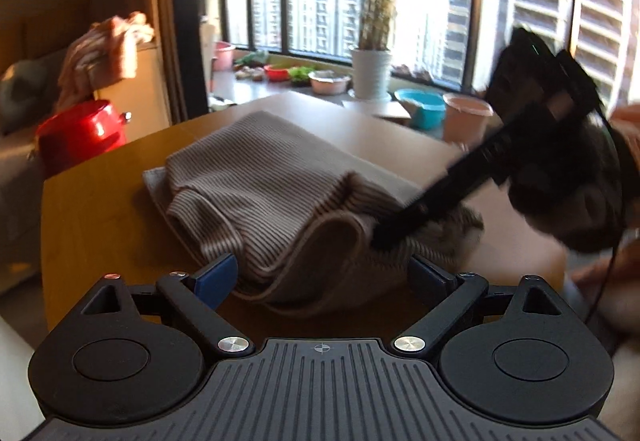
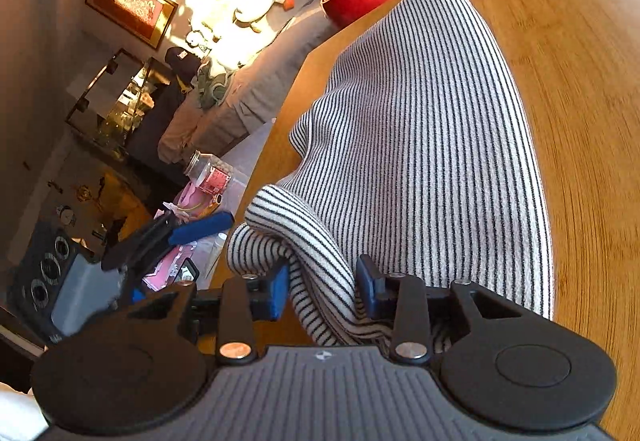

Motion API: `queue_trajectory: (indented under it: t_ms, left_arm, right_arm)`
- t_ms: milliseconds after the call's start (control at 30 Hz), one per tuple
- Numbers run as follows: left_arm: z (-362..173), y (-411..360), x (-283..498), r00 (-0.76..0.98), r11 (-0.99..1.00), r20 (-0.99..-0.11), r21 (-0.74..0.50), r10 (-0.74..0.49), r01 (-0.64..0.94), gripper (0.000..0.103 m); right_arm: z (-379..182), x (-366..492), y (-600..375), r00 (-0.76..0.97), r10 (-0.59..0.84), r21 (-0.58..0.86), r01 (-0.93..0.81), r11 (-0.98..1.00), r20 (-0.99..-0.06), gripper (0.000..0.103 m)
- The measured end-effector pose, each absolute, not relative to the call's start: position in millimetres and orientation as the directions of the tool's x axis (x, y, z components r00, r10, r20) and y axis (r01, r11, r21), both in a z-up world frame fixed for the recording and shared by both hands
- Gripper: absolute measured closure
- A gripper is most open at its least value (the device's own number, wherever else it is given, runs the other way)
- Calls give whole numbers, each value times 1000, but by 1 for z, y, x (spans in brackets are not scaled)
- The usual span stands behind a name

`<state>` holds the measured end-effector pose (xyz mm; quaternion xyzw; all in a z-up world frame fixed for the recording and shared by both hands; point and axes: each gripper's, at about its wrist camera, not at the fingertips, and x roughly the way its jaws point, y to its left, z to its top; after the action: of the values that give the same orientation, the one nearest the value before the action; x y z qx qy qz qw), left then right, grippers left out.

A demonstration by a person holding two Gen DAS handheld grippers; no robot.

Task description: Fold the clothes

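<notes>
At the centre of both frames, the striped garment is spread on the wooden table. Its near bunched edge is pinched by the right gripper, likely for folding over. The left gripper is held wide apart, empty, straddling the rolled edge.

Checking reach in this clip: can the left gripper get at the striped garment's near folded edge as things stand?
Probably yes. The left gripper is open, the striped garment bulges between its fingers, and the right gripper holds the cloth just to one side.
</notes>
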<state>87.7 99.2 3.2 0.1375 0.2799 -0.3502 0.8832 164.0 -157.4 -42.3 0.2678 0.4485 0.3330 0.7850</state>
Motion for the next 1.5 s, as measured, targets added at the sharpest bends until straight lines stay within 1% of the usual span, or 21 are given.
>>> queue_trajectory:
  t_ms: [100, 300, 333, 467, 600, 667, 767, 833, 867, 900, 933, 967, 1033, 1100, 1167, 1200, 1300, 1467, 1500]
  left_arm:
    - [-4, 89, 83, 598, 680, -601, 119, -530, 723, 8]
    - [-16, 58, 94, 621, 620, -588, 240, -519, 746, 7]
    - [-18, 53, 96, 613, 605, -592, 249, -523, 757, 5]
    - [-25, 42, 103, 573, 551, -598, 247, -560, 797, 4]
    - [-30, 36, 108, 538, 512, -598, 236, -594, 826, 6]
    - [-32, 37, 109, 534, 520, -590, 215, -606, 827, 8]
    - [-35, 38, 110, 528, 532, -578, 183, -623, 827, 16]
    - [-37, 38, 112, 524, 539, -569, 161, -634, 827, 24]
    - [-38, 39, 112, 522, 542, -564, 150, -640, 827, 26]
    - [-39, 39, 113, 520, 545, -560, 139, -645, 827, 30]
    - [-39, 40, 113, 517, 551, -557, 123, -649, 825, 35]
    - [-38, 42, 115, 514, 560, -556, 103, -653, 822, 37]
    - [-36, 46, 117, 508, 575, -555, 63, -659, 816, 42]
    - [-34, 52, 120, 501, 593, -550, 12, -669, 805, 44]
    - [-29, 61, 127, 491, 614, -536, -66, -687, 786, 46]
    - [-27, 66, 131, 485, 623, -527, -111, -698, 775, 46]
    - [-23, 80, 141, 477, 642, -503, -225, -721, 733, 47]
    - [-22, 98, 154, 480, 663, -491, -322, -727, 676, 48]
    - [-23, 100, 157, 479, 665, -490, -337, -728, 666, 48]
  right_arm:
    - [-42, 164, -159, 373, 765, 720, -285, 633, -525, 69]
    - [-36, 165, -157, 358, 762, 703, -305, 642, -540, 69]
    - [-34, 165, -156, 354, 760, 697, -312, 646, -545, 69]
    - [-23, 167, -151, 335, 740, 644, -364, 673, -584, 67]
    - [-8, 162, -141, 328, 690, 513, -484, 709, -645, 66]
    - [-1, 156, -134, 337, 660, 435, -543, 719, -671, 66]
    - [6, 146, -130, 369, 616, 323, -605, 728, -696, 65]
    - [12, 143, -130, 396, 594, 278, -616, 737, -700, 62]
    - [16, 140, -132, 413, 586, 259, -617, 743, -697, 60]
    - [20, 138, -135, 430, 577, 239, -618, 749, -694, 55]
    - [24, 135, -138, 458, 562, 210, -617, 759, -689, 46]
    - [30, 132, -143, 497, 541, 168, -612, 773, -679, 44]
    - [41, 125, -152, 572, 497, 86, -596, 798, -653, 33]
    - [47, 114, -163, 647, 427, -28, -570, 821, -632, 25]
    - [47, 103, -173, 691, 365, -120, -546, 829, -623, 25]
    - [46, 96, -178, 701, 350, -143, -541, 829, -621, 24]
    - [41, 82, -185, 711, 343, -181, -550, 815, -614, 18]
    - [27, 68, -197, 756, 302, -248, -517, 819, -580, 17]
    - [21, 64, -197, 771, 283, -285, -508, 813, -571, 17]
